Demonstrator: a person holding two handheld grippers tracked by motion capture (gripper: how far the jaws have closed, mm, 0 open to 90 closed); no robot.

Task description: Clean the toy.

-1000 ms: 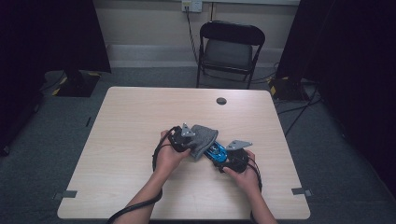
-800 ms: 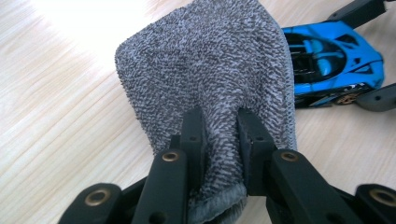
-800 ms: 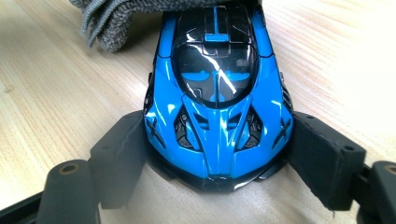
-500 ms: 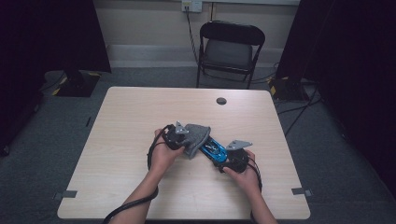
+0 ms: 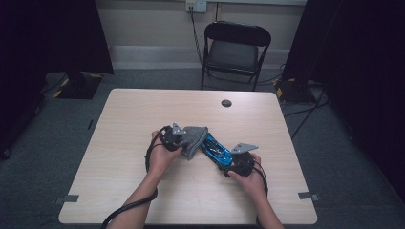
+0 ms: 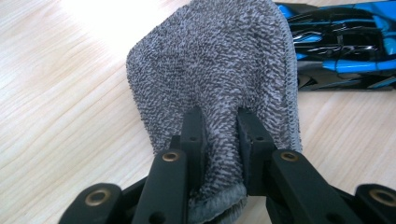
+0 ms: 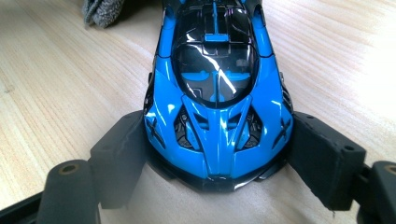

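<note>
A blue and black toy car (image 5: 216,150) lies on the wooden table (image 5: 143,109), in the middle toward the front. My right gripper (image 5: 232,161) holds one end of it; in the right gripper view the two pads (image 7: 121,154) press on both sides of the car (image 7: 217,93). My left gripper (image 5: 187,139) is shut on a grey terry cloth (image 5: 196,138), bunched between its jaws in the left gripper view (image 6: 219,135). The cloth (image 6: 219,60) hangs over the table beside the car's (image 6: 341,46) far end, and a corner of the cloth (image 7: 100,11) lies next to the car.
A black folding chair (image 5: 234,47) stands behind the table's far edge. A small dark grommet (image 5: 226,103) sits in the tabletop near that edge. Both forearms come in from the front edge, with cables trailing from the grippers.
My left gripper has shifted a little to the left with the cloth in it. The right gripper and the car have stayed where they were.
</note>
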